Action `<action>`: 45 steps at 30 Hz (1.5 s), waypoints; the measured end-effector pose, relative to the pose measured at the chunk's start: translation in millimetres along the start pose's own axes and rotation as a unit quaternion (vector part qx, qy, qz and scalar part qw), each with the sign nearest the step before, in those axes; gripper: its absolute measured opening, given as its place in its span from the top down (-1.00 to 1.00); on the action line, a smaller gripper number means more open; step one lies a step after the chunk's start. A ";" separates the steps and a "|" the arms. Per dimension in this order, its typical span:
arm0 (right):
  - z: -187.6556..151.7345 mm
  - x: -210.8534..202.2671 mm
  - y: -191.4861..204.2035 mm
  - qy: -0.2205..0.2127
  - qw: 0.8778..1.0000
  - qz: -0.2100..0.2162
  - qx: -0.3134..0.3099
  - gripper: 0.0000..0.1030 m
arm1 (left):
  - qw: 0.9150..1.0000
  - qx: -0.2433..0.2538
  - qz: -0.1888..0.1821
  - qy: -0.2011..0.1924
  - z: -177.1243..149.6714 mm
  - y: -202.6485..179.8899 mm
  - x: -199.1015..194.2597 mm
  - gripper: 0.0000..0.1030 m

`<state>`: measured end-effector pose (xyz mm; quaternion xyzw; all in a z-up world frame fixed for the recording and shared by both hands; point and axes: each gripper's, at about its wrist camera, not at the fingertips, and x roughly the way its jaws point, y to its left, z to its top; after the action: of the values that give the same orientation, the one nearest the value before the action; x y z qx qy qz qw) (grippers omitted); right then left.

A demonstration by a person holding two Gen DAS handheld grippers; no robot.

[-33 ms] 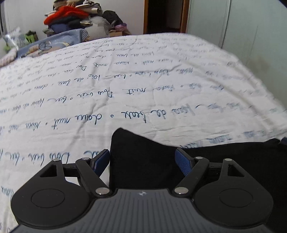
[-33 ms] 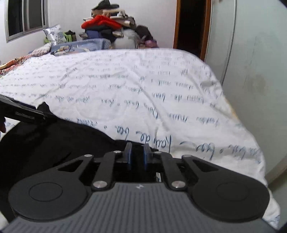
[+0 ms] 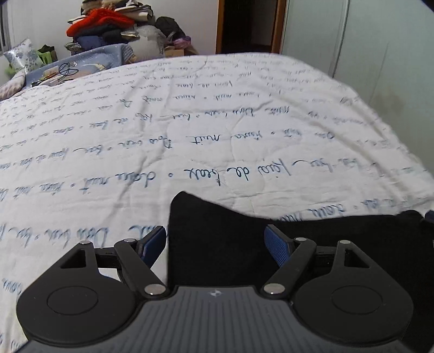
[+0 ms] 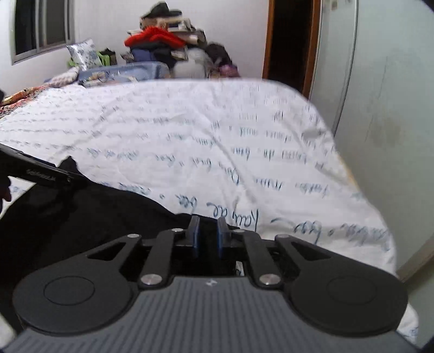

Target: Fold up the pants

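Black pants (image 3: 217,244) lie on the near part of a white quilt (image 3: 190,135) printed with blue handwriting. In the left wrist view a raised corner of them stands between the wide-apart blue pads of my left gripper (image 3: 215,240), which is open; the pads do not press the cloth. In the right wrist view my right gripper (image 4: 208,236) has its pads drawn close together on the pants' edge (image 4: 108,217), with dark cloth in the narrow gap. The left gripper (image 4: 40,173) shows there at the far left, over the pants' other corner.
The bed's right edge (image 4: 379,230) drops off beside a pale wardrobe door (image 4: 379,108). Beyond the far end of the bed are a heap of clothes (image 3: 108,24), pillows (image 3: 24,54) and a dark doorway (image 3: 249,24). A window (image 4: 40,27) is at the far left.
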<state>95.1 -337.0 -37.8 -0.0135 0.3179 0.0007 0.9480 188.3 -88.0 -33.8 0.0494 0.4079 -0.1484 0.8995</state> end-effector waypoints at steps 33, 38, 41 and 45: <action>-42.4 -57.7 62.0 -0.004 0.996 -0.018 -0.084 0.41 | 0.998 0.025 0.051 -0.018 -53.0 -23.0 -49.9 -0.65; -50.8 -52.3 51.3 0.002 0.998 -0.022 -0.063 0.39 | 0.999 0.021 0.048 -0.013 -66.5 -27.4 -62.0 -0.65; -49.0 -62.7 57.6 -0.012 0.997 -0.028 -0.065 0.39 | 0.999 0.020 0.049 -0.012 -72.6 -30.2 -66.4 -0.65; -51.4 -65.0 61.4 -0.013 0.997 -0.022 -0.071 0.38 | 0.998 0.024 0.052 -0.013 -76.7 -34.6 -69.7 -0.65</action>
<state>11.7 -276.5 -41.1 -0.0876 0.3048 0.0027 0.9484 79.1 -88.9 -31.3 0.0903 0.3896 -0.1120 0.9097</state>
